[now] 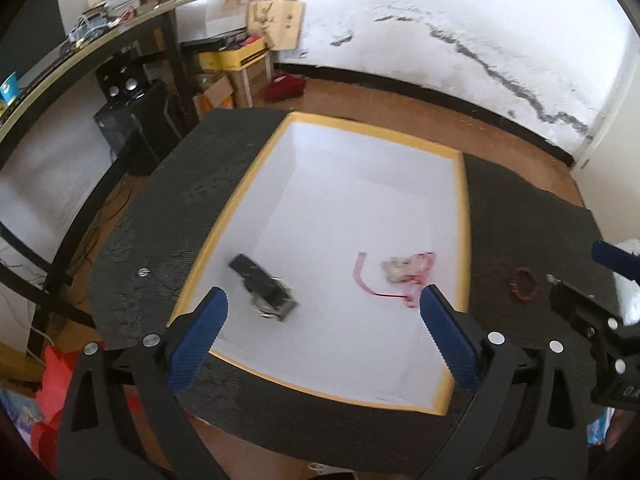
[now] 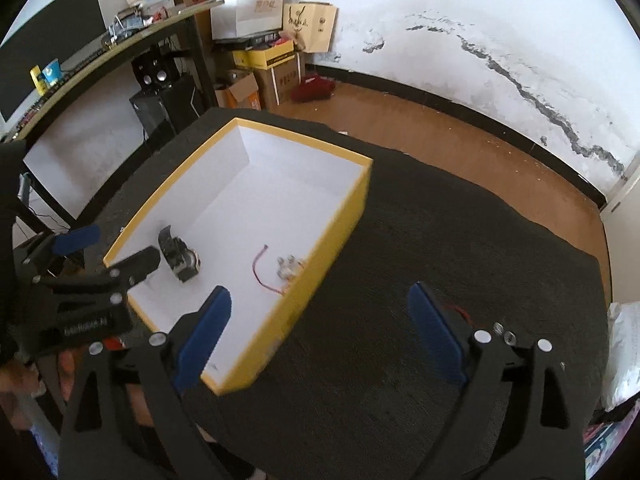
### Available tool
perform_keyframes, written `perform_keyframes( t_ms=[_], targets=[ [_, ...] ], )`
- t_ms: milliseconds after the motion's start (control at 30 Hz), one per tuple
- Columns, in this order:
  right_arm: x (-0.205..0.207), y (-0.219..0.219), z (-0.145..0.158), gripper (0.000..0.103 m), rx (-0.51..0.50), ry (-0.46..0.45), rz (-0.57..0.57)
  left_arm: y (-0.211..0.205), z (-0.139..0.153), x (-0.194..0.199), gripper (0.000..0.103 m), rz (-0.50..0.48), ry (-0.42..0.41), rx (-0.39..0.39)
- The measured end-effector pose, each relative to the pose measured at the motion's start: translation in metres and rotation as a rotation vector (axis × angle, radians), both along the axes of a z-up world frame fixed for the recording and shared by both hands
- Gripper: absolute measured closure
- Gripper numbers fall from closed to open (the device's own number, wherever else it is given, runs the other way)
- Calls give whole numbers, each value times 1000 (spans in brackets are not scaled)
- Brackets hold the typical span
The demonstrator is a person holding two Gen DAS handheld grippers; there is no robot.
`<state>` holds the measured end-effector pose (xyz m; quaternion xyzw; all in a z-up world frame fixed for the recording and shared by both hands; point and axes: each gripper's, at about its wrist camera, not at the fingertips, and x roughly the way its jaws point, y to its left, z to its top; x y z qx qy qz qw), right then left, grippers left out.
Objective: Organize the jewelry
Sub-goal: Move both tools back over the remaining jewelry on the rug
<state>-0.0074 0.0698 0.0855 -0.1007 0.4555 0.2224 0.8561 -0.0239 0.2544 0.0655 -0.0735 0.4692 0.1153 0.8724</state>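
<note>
A yellow box (image 1: 464, 220) (image 2: 332, 232) with a white inside stands on a dark mat (image 1: 168, 200) (image 2: 440, 240). On its floor lie a black watch (image 1: 264, 284) (image 2: 178, 258) and a beaded bracelet on red string (image 1: 400, 270) (image 2: 288, 268). A copper-coloured ring bracelet (image 1: 522, 285) lies on the mat just right of the box. My left gripper (image 1: 323, 300) (image 2: 112, 250) hangs open above the box's near end, holding nothing. My right gripper (image 2: 320, 296) (image 1: 588, 276) is open and empty over the box's right wall and the mat. A bit of red string (image 2: 460, 312) shows by its right finger.
A desk (image 2: 120, 44) with a dark monitor (image 2: 52, 56) stands at the back left, with speakers and a computer tower beneath. Cardboard boxes (image 2: 276, 68) are stacked by the white wall. Wooden floor (image 2: 440, 120) lies beyond the mat. A white bag (image 2: 624, 352) sits at the right edge.
</note>
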Motion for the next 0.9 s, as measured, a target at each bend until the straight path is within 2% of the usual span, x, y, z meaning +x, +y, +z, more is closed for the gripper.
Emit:
perform_keyframes(
  t_ms=[200,367,600,767,900],
  targets=[
    [-19,-93,15,15,58,-55,-108,-69,7,-2,6,-102,-49,-38],
    [-18,-174,3,13,39,-116,-250,-133,-4,11,6,-201,-64,-40],
    [-6,-265,-51,13,40,-114,-426,-215,-39,42,6,-335,-70,65],
    [3,-298,-93,13,-32,-86,-471,-253,-84,68,6,-374,-68,74],
    [12,-311,-113,13,-41,-60,-481,-276,-120,88,6,-378,-18,84]
  ],
)
